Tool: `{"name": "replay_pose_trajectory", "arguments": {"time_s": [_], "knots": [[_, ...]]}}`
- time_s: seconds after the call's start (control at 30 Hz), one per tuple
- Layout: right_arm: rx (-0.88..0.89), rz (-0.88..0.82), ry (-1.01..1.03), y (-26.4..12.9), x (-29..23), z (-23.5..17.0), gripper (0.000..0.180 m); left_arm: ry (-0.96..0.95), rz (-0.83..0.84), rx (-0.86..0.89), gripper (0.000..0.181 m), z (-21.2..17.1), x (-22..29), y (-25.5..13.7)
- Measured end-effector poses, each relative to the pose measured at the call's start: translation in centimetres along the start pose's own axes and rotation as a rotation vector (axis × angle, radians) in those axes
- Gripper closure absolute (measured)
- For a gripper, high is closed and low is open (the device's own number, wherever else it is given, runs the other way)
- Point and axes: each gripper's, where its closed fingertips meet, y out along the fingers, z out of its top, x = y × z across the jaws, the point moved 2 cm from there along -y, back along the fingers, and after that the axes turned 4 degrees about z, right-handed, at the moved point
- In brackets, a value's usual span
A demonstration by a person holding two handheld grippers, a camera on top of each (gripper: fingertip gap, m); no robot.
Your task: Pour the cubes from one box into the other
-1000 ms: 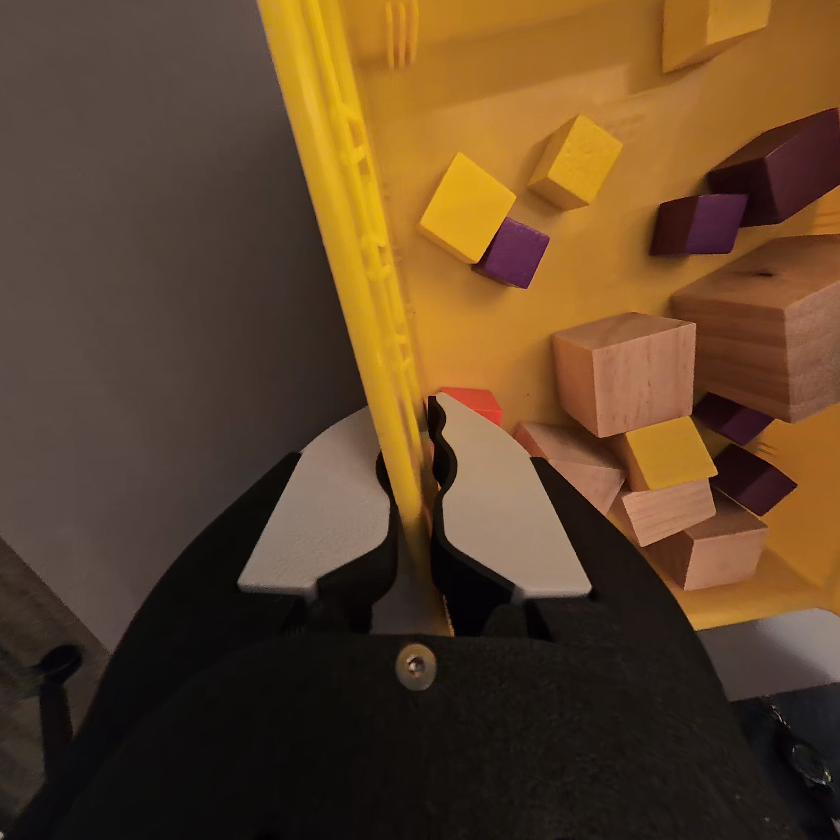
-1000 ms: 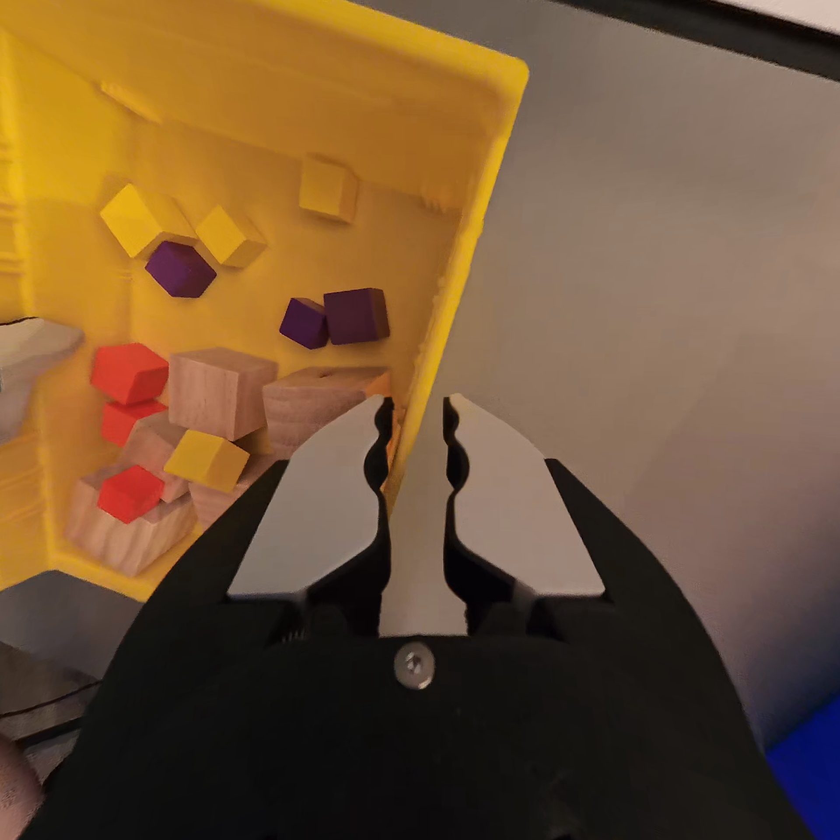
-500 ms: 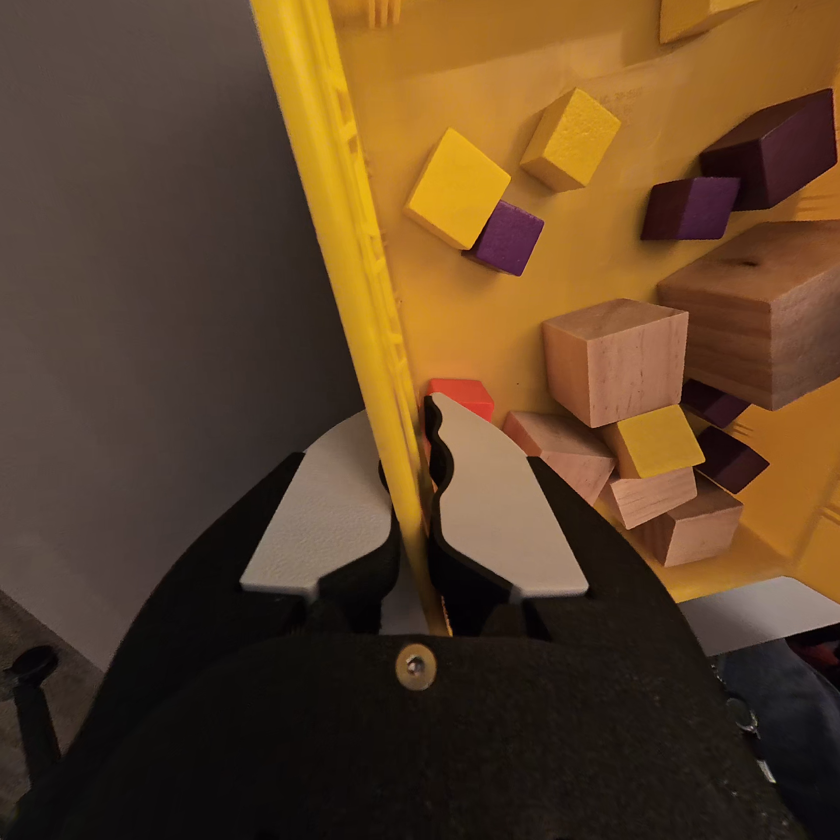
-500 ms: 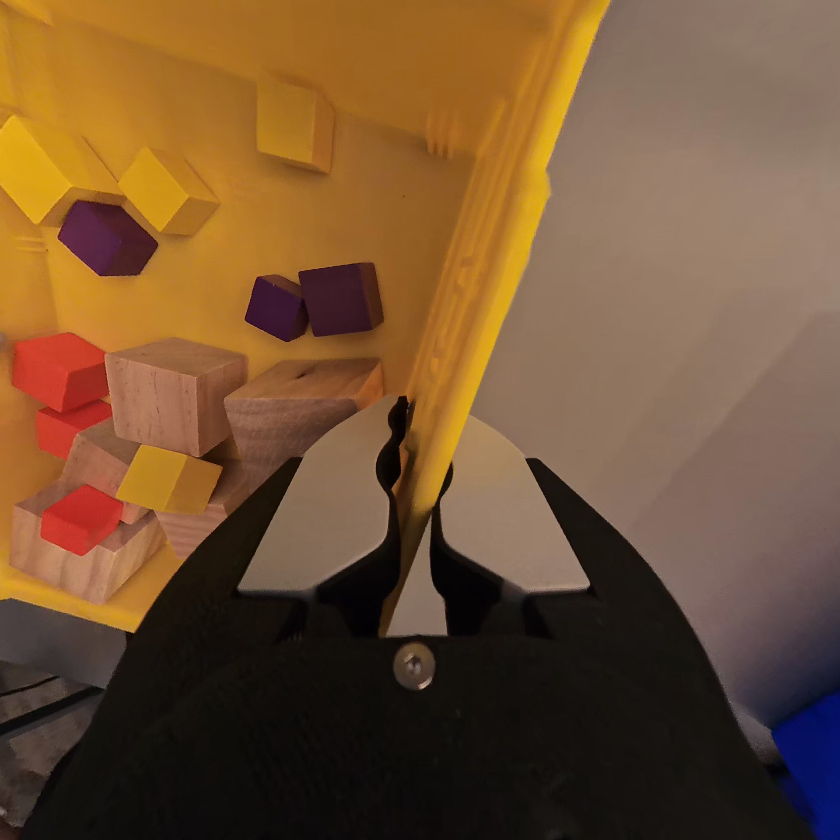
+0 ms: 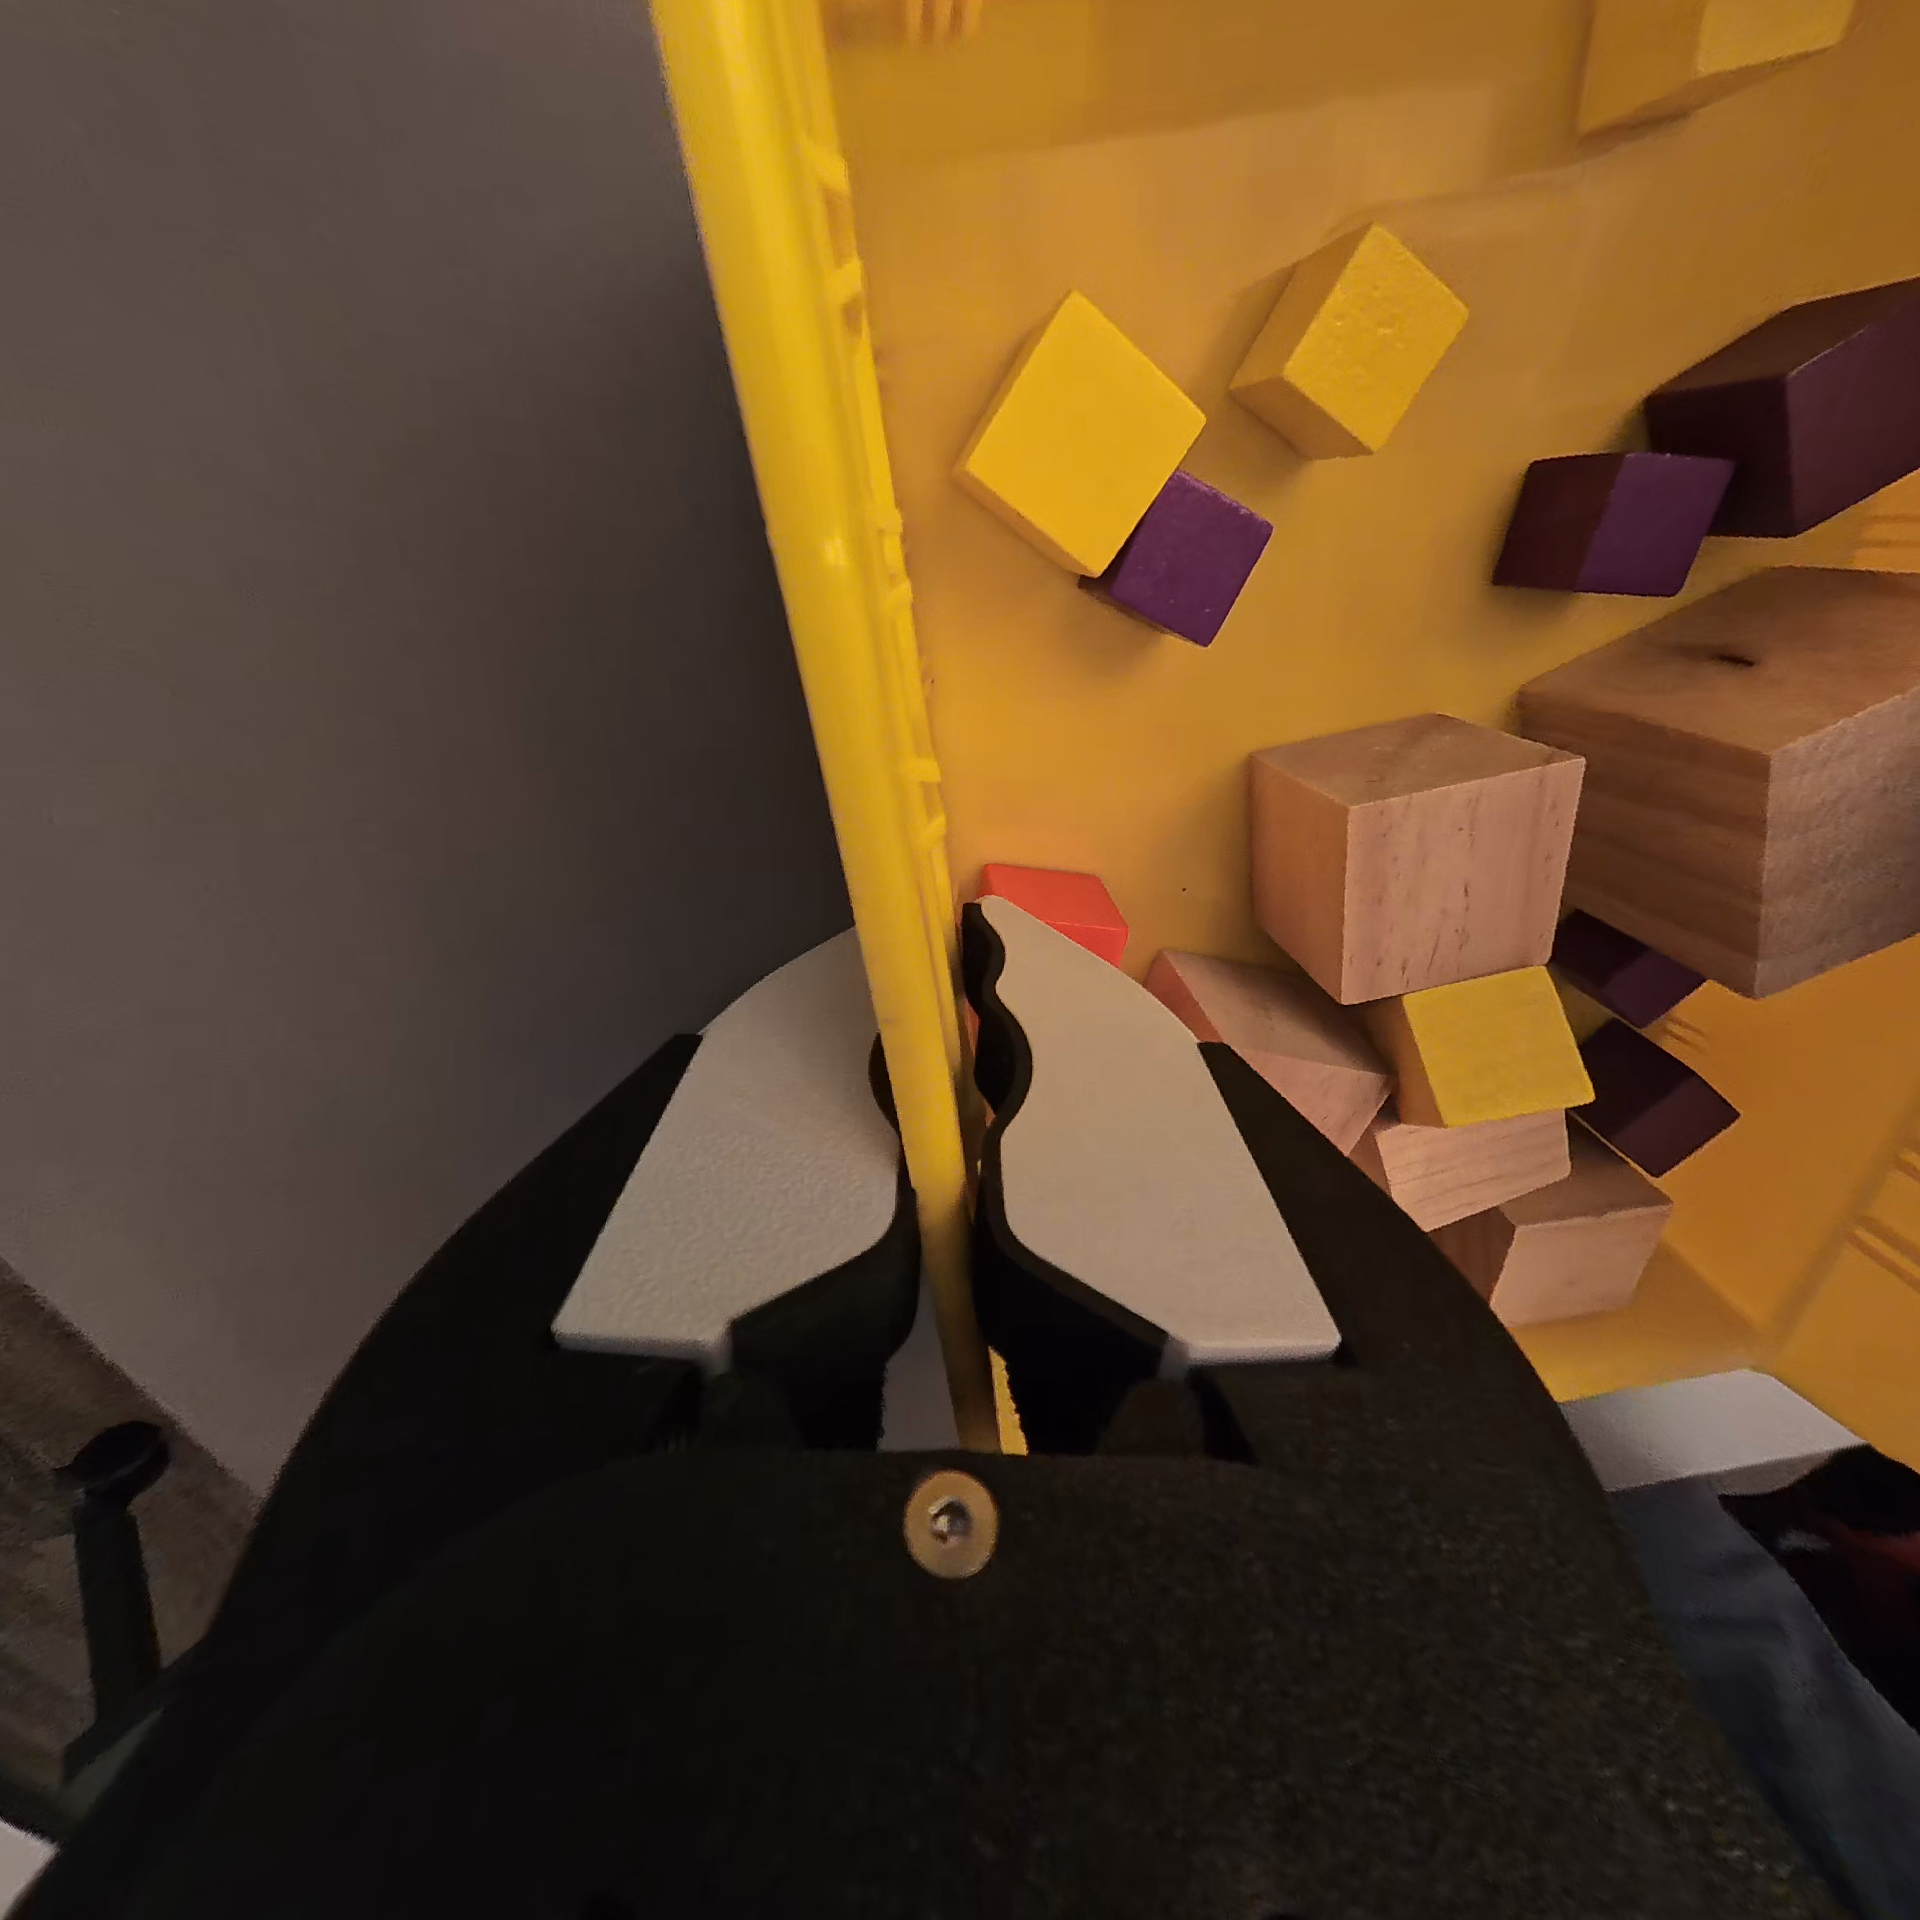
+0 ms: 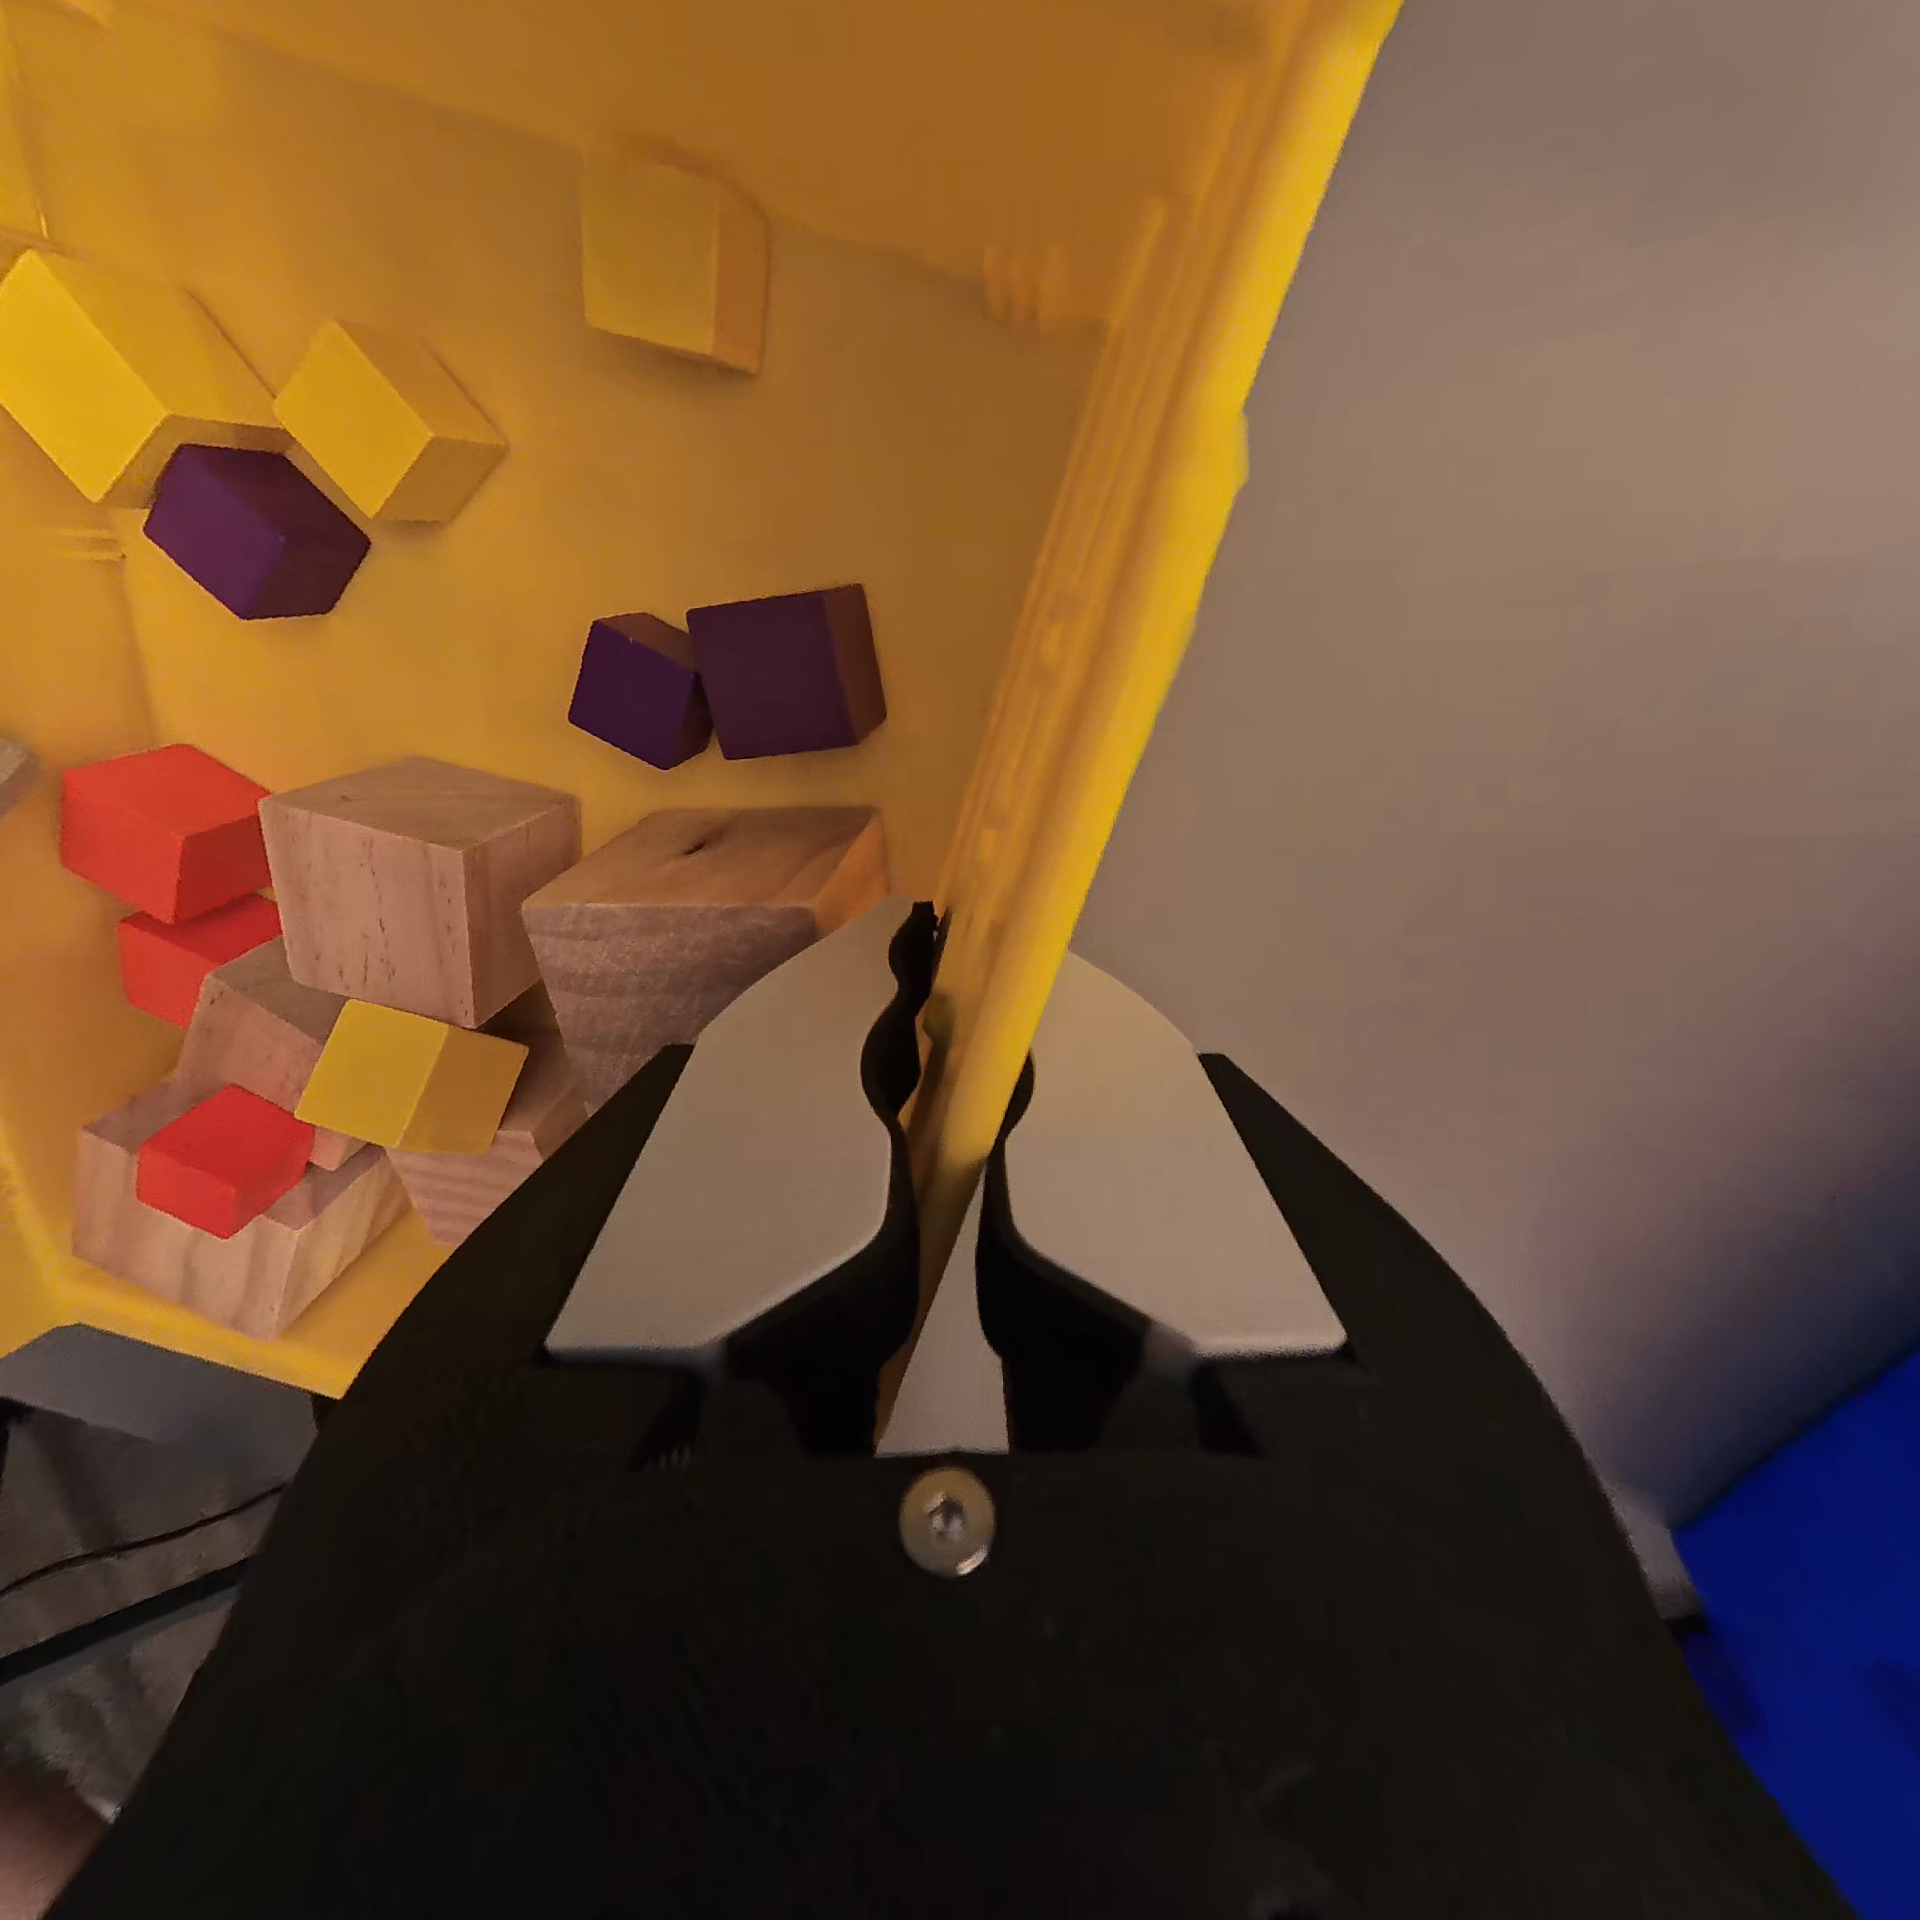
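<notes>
A yellow plastic box (image 5: 1039,727) holds several cubes: plain wood (image 5: 1413,842), yellow (image 5: 1081,447), purple (image 5: 1184,561) and red (image 5: 1049,914). My left gripper (image 5: 925,997) is shut on the box's left wall. My right gripper (image 6: 966,997) is shut on the box's right wall (image 6: 1101,623). In the right wrist view wooden cubes (image 6: 416,883), red cubes (image 6: 156,831), a yellow cube (image 6: 410,1075) and purple cubes (image 6: 779,675) are piled at the near end of the box. The other box is only a blue patch (image 6: 1818,1662) at lower right.
A grey tabletop (image 5: 364,623) lies to the left of the box and also to its right (image 6: 1558,727). A dark stand (image 5: 104,1538) shows at lower left beyond the table edge.
My right gripper has closed on the box's right wall, which it only straddled a second ago. The box has come nearer in both views. The left grip is unchanged.
</notes>
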Motion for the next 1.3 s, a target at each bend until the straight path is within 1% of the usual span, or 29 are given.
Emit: {"name": "replay_pose_trajectory", "arguments": {"time_s": [0.13,0.3,0.47,0.63,0.8,0.9,0.97,1.13,1.23,1.3], "knots": [[0.023,0.002,0.021,-4.0,3.3,-0.1,0.175,0.057,-0.019,0.018,0.175,1.8,3.8,-2.9],[0.109,-0.021,0.059,-10.8,9.2,-0.2,0.174,0.157,0.000,0.082,0.175,5.6,10.7,-7.9],[0.178,-0.074,0.136,-18.2,17.5,-1.7,0.174,0.279,-0.035,0.141,0.174,9.2,20.5,-12.2],[0.233,-0.153,0.216,-24.7,26.2,-4.5,0.174,0.395,-0.101,0.198,0.174,12.0,30.8,-14.8],[0.273,-0.234,0.298,-28.7,33.6,-7.3,0.175,0.479,-0.167,0.241,0.174,14.3,39.6,-15.4],[0.279,-0.281,0.330,-29.6,37.1,-8.6,0.174,0.511,-0.191,0.251,0.174,15.5,43.6,-14.7],[0.292,-0.315,0.342,-30.1,39.2,-9.1,0.175,0.518,-0.235,0.273,0.174,16.3,46.0,-14.1],[0.386,-0.433,0.314,-31.9,43.2,-9.4,0.174,0.519,-0.334,0.415,0.174,18.4,50.6,-13.0],[0.442,-0.530,0.262,-33.4,44.3,-9.1,0.174,0.489,-0.415,0.500,0.174,19.3,52.4,-12.8],[0.481,-0.602,0.221,-34.7,44.1,-9.1,0.174,0.483,-0.457,0.560,0.174,19.5,53.0,-13.3]]}}
